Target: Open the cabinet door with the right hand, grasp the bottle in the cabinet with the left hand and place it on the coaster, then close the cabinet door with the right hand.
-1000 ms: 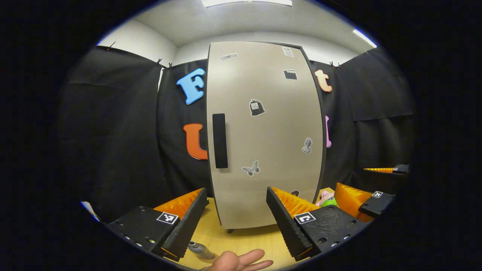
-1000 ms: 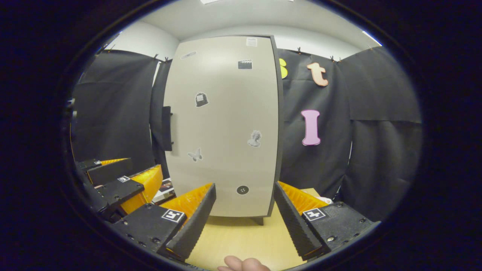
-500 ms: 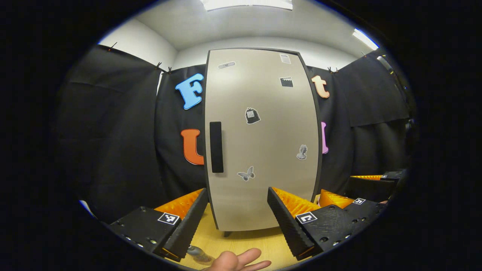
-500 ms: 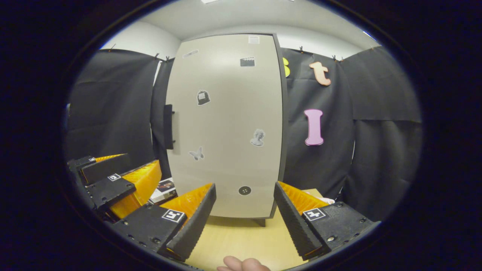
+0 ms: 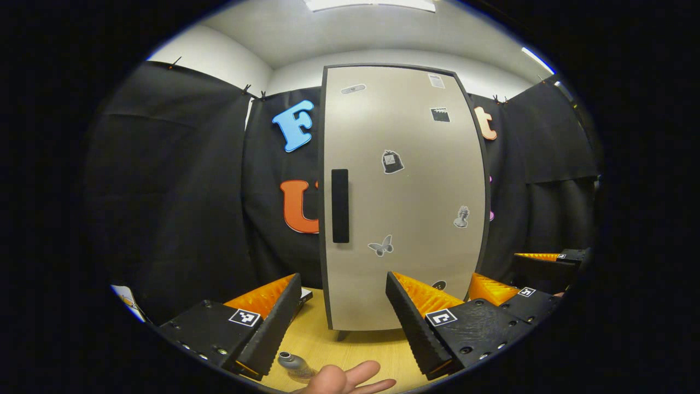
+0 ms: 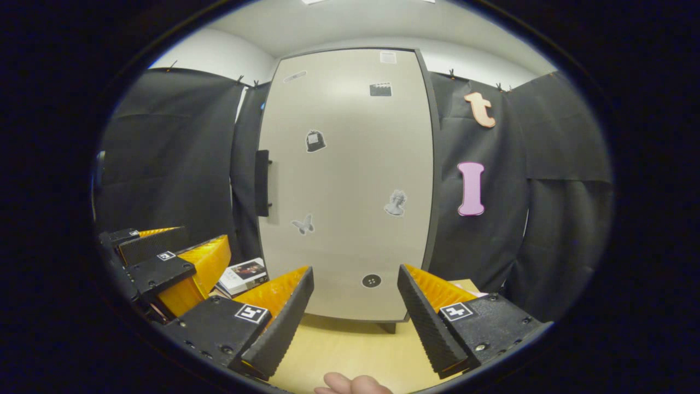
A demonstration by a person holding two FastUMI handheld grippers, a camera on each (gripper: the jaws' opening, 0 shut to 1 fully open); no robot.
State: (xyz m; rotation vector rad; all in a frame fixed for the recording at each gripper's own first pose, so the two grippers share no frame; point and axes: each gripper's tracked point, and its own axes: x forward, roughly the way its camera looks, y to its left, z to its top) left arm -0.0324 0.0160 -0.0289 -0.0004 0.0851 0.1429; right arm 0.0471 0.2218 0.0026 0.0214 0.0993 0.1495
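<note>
Cabinet door (image 5: 404,197) shifted slightly right in both views, still closed with handle (image 5: 340,205) on its left edge, left gripper (image 5: 342,309) and right gripper (image 6: 355,303) both agape, empty, near it, bottle hidden inside, wooden table (image 6: 350,350) below.

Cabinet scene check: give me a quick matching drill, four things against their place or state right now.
Things:
1. cabinet door
2. door handle
3. left claw
4. book

States:
A. open, holding nothing
B. shut
C. lying on the table left of the cabinet
D. upright black bar near the door's left edge

Pairs: 1-B, 2-D, 3-A, 4-C
</note>
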